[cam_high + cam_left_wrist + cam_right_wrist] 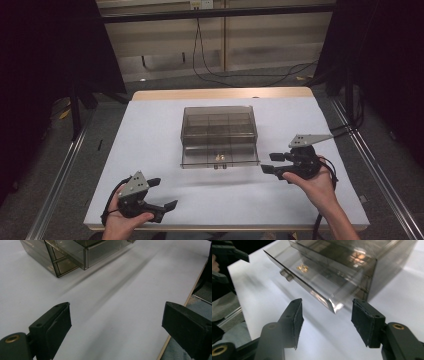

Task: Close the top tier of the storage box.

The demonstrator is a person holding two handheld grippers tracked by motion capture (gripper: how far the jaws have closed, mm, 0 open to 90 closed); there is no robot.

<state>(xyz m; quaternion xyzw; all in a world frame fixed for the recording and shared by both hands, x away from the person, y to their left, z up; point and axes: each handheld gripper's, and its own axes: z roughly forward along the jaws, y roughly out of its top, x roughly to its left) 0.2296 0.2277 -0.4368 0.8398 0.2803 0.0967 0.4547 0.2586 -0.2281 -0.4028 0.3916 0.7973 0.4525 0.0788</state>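
— Where's the smoky transparent plastic drawer box point(219, 131)?
— Mid-bench point(150, 150), lowest drawer point(220, 159) pulled out. Right hand-held gripper point(272, 163) gapes at its corner; left hand-held gripper point(162, 194) idles, spread.
— Next, probably push it closed.

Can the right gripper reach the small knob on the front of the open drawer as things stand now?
Probably yes. The right gripper is open beside the drawer's right corner, and bare table lies along the front up to the knob. Nothing stands between them.
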